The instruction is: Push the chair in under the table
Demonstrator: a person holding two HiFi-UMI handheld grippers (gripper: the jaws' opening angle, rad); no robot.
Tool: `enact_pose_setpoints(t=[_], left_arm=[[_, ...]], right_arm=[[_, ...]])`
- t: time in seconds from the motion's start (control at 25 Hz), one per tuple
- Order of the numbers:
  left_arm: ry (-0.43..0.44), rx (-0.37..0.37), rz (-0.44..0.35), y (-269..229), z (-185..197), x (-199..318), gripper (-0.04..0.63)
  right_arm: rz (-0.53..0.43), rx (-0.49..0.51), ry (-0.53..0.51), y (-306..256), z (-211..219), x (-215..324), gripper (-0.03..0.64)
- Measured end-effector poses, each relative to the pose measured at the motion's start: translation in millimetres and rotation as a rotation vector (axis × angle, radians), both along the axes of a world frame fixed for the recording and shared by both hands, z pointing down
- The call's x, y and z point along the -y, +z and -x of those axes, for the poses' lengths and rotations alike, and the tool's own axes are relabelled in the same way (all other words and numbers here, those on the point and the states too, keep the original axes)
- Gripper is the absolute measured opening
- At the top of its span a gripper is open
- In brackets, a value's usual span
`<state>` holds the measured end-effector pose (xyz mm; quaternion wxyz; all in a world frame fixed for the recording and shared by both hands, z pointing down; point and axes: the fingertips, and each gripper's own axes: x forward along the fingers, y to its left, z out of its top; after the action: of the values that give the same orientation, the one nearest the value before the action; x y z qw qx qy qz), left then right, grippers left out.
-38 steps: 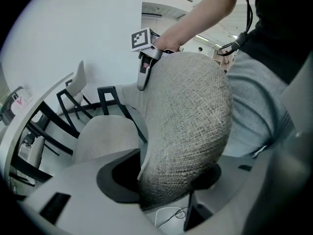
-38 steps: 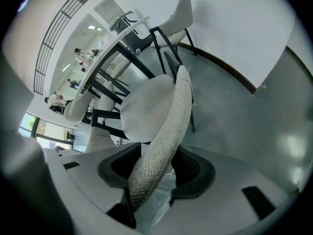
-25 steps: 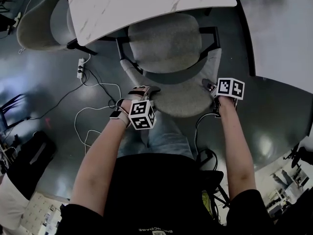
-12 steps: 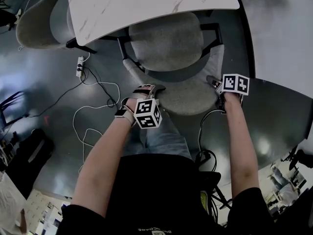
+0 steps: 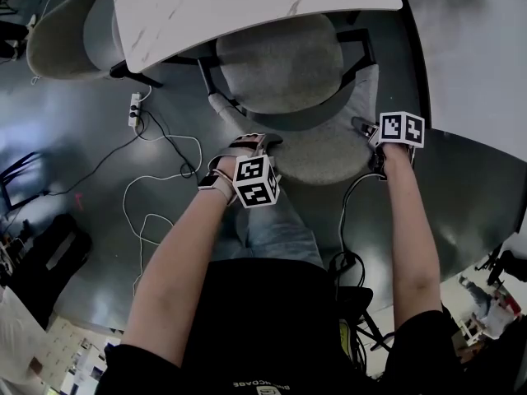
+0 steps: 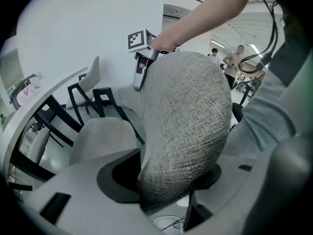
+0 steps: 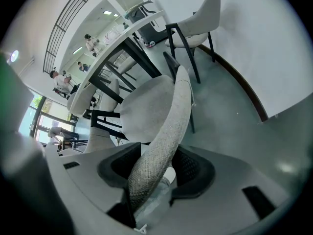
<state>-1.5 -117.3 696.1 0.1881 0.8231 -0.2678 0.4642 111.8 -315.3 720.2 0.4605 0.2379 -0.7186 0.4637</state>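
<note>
A grey upholstered chair (image 5: 280, 60) with black legs stands with the front of its seat under the white marbled table (image 5: 247, 2). Its curved backrest (image 5: 321, 151) faces me. My left gripper (image 5: 259, 144) is shut on the backrest's left end, and the grey weave (image 6: 186, 131) fills the space between its pads (image 6: 168, 185). My right gripper (image 5: 364, 128) is shut on the right end, where the backrest's thin edge (image 7: 161, 151) runs between its jaws (image 7: 156, 173). In the left gripper view the right gripper (image 6: 139, 77) shows at the far end of the backrest.
A second grey chair (image 5: 62, 31) stands under the table's left corner. A power strip (image 5: 136, 113) and loose white cables (image 5: 156, 204) lie on the dark floor at the left. Another white table (image 5: 478, 56) is at the right, and a black bag (image 5: 49, 262) at the lower left.
Both grippers and the chair have slid a little toward the table, so slightly more of the seat lies under its edge. Both grips are unchanged.
</note>
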Motion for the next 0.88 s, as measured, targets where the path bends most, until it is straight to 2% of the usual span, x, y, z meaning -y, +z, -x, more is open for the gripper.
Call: enact_pose_setpoints(t=[0.36,0.6,0.72,0.8,0.88], left_arm=[[0.003,0.028,0.018,0,1,-2,0.245],[0.003,0.04,0.013,-12,9,-8,0.245],[-0.036,0.031,-0.016,-21,17,-15,0.244],[-0.079,0.012,-0.031,-28,25,-19,0.244],[-0.12,-0.012,-0.048,-39,33,-24,0.211]], right_arm=[[0.014,0.019,0.057,-1,-3,-2,0.212],[-0.07,-0.108,0.005,-10,-13,-2,0.213],[-0.133,-0.151,0.005,-22,-17,-4,0.212],[-0.146,-0.132,0.036,-36,-17,-9,0.212],[-0.17,-0.1,0.054,-53,-16,-17,0.21]])
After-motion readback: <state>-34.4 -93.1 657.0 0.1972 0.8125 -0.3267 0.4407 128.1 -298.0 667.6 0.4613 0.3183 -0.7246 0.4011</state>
